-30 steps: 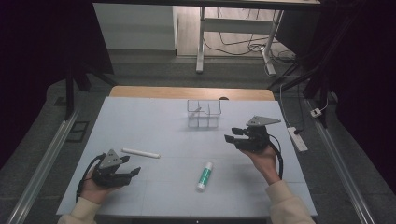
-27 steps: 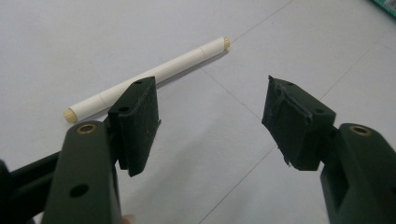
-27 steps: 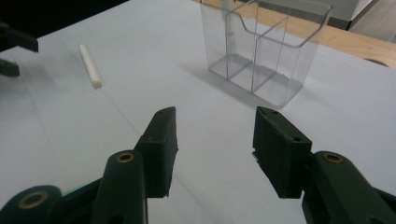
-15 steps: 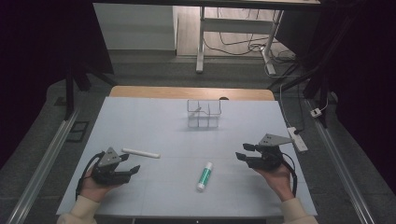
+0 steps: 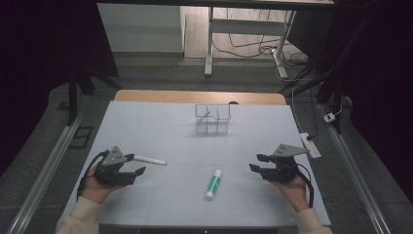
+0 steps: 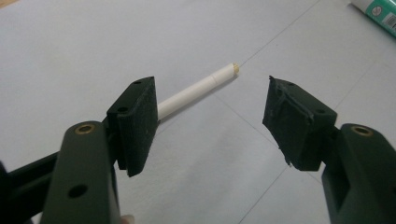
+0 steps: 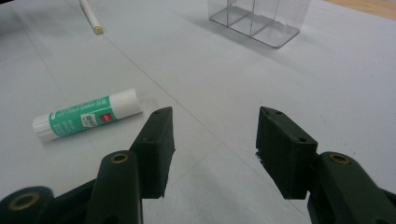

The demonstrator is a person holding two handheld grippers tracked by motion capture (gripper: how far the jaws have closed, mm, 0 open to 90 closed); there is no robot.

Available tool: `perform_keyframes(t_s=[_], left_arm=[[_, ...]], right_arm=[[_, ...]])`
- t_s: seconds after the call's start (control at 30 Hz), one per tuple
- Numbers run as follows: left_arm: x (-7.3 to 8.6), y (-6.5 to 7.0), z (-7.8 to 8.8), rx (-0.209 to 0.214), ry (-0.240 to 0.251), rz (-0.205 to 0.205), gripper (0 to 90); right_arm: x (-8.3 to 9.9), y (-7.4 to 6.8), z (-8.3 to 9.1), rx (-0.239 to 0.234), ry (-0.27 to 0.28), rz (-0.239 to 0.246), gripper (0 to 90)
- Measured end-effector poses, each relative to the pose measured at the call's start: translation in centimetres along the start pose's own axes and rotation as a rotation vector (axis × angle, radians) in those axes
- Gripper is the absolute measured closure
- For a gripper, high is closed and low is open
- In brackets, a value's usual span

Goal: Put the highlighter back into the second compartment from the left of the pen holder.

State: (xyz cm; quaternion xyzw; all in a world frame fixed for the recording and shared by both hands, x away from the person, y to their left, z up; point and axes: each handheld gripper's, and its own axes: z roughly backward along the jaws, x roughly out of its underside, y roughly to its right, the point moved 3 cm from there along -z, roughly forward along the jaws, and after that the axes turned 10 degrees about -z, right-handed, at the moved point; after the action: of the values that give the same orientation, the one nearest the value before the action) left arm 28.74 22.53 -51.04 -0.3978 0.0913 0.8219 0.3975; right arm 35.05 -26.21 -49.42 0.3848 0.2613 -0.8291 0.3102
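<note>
A white pen (image 5: 150, 160) lies on the pale table (image 5: 146, 122) at the front left. My left gripper (image 5: 138, 164) sits right by the pen's near end, jaws open; in the left gripper view the pen (image 6: 196, 91) runs out from behind the left pad (image 6: 135, 121) and the gripper (image 6: 210, 116) holds nothing. A green-and-white glue stick (image 5: 213, 184) lies front centre. My right gripper (image 5: 254, 162) stands open to its right, low over the table, empty (image 7: 215, 140), with the glue stick (image 7: 88, 119) off to its left.
A clear compartmented box (image 5: 213, 118) stands at the middle back of the table, also in the right gripper view (image 7: 259, 18). A white power strip (image 5: 310, 145) lies off the right edge. Dark floor, rails and cables surround the table.
My right hand has come down and moved toward the front right, away from the clear box. The left hand, pen and glue stick have stayed put.
</note>
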Motion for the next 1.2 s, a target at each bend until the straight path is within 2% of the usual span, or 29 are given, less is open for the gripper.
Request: perform_keyframes(t_s=[0.2,0.4,0.67,0.93,1.07,1.2], left_arm=[[-0.4,-0.5,-0.3,0.007,-0.045,-0.046,35.5],[-0.9,-1.3,-1.0,0.000,-0.094,-0.104,35.6],[-1.2,-2.5,-1.5,0.015,-0.148,-0.187,36.8],[-2.2,-3.7,-2.7,0.031,-0.196,-0.236,37.6],[-1.9,-4.1,-3.6,0.040,-0.243,-0.251,37.6],[-1.3,-4.8,-4.1,0.060,-0.283,-0.283,39.7]], right_arm=[[0.2,0.2,0.3,0.011,-0.003,0.002,46.0],[0.4,0.6,0.4,0.009,-0.006,-0.010,45.8],[0.7,0.8,0.3,0.011,-0.009,-0.021,45.7],[0.8,0.9,0.1,0.015,-0.021,-0.019,45.6],[0.8,1.0,0.1,0.011,-0.022,-0.028,45.5],[0.8,1.0,0.1,0.007,-0.016,-0.031,45.5]])
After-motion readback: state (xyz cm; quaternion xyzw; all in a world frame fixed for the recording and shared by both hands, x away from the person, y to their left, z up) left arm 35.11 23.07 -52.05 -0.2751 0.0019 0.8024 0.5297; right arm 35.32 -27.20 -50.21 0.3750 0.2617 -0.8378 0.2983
